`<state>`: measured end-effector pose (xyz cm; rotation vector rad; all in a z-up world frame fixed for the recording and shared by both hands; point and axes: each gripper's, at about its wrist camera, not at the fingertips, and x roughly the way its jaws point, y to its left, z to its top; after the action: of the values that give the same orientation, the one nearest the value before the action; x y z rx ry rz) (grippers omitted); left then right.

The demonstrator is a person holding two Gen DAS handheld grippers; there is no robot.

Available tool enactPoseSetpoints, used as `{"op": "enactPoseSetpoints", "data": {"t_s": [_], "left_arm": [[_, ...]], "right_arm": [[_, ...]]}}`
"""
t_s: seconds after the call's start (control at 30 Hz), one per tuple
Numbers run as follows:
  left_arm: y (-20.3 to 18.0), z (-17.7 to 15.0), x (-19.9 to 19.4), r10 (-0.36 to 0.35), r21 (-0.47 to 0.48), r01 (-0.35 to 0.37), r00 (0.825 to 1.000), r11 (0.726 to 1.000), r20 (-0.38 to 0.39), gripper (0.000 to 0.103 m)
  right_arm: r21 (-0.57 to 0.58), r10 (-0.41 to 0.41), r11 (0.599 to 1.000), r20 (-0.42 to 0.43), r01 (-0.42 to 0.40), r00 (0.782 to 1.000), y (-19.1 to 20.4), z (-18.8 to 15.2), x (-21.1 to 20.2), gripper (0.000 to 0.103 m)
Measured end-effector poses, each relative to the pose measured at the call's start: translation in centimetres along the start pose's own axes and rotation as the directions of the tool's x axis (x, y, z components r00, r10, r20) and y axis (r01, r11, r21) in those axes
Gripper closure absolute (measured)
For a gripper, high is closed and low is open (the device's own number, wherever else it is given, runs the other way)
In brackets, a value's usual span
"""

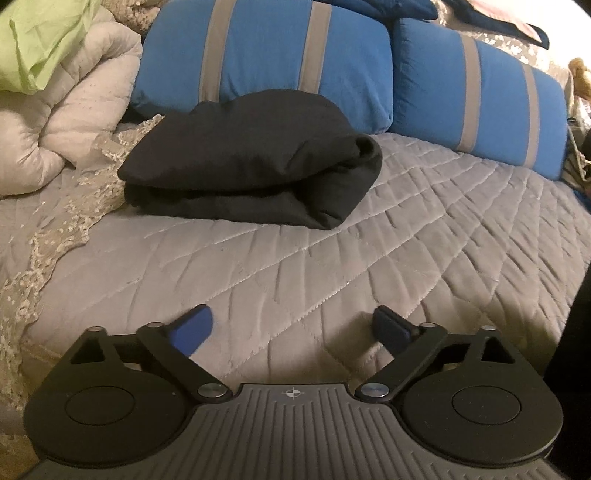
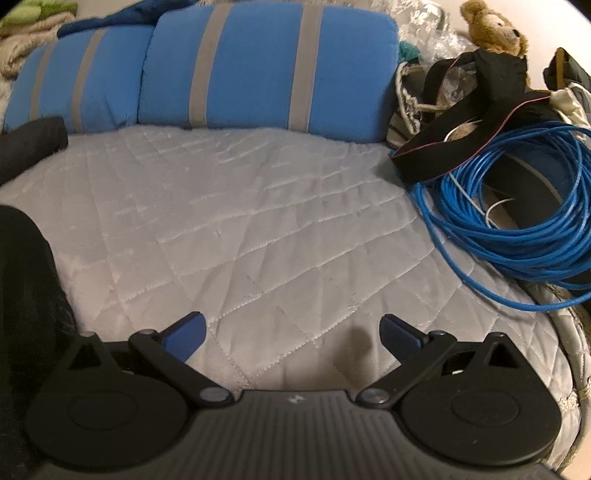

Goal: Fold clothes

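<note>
While I hold both grippers low over the bed, I log what lies around them, largest first.

Quilt: grey quilted bedcover [image 1: 369,236] spreads under everything; the stretch ahead of my fingers is bare.
Pillows: two blue pillows with grey stripes [image 1: 266,55] stand along the far edge, just behind the garment.
Comforter: a bunched pale comforter [image 1: 66,122] sits far left with a lime-green cloth [image 1: 37,44] on top.
Garment: the folded black garment [image 1: 243,158] lies on the quilt ahead of my left gripper, well apart from it; its end shows at the left edge of the right wrist view [image 2: 33,144].
Cable: a coiled blue cable [image 2: 517,221] crowds the quilt's right side, a black strap [image 2: 461,133] draped over it.
Toy: a brown teddy bear [image 2: 495,26] rests far right.
Left gripper [image 1: 291,328]: fingers spread wide, holding nothing.
Right gripper [image 2: 291,334]: fingers spread wide, holding nothing.
</note>
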<state>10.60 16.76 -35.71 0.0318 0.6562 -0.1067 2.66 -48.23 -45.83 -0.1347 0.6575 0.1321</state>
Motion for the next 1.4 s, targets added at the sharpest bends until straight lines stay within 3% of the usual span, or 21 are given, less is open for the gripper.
{"op": "enactPoseSetpoints", "data": {"t_s": [0.23, 0.8, 1.4], "left_arm": [[-0.5, 0.6, 1.2, 0.030, 0.019, -0.030, 0.999, 0.999, 0.014, 0.000], [-1.0, 4.3, 4.8, 0.069, 0.014, -0.069, 0.997, 0.998, -0.044, 0.000], [-1.3, 7.2, 8.7, 0.114, -0.013, -0.116, 0.989, 0.993, -0.098, 0.000]], "right_arm": [[0.058, 0.032, 0.998, -0.040, -0.029, 0.999, -0.6, 0.9, 1.8, 0.000], [0.043, 0.001, 0.999, -0.006, -0.001, 1.000, -0.1, 3.8, 5.7, 0.000], [0.024, 0.006, 1.000, -0.026, -0.006, 1.000, 0.0, 6.2, 8.1, 0.000]]}}
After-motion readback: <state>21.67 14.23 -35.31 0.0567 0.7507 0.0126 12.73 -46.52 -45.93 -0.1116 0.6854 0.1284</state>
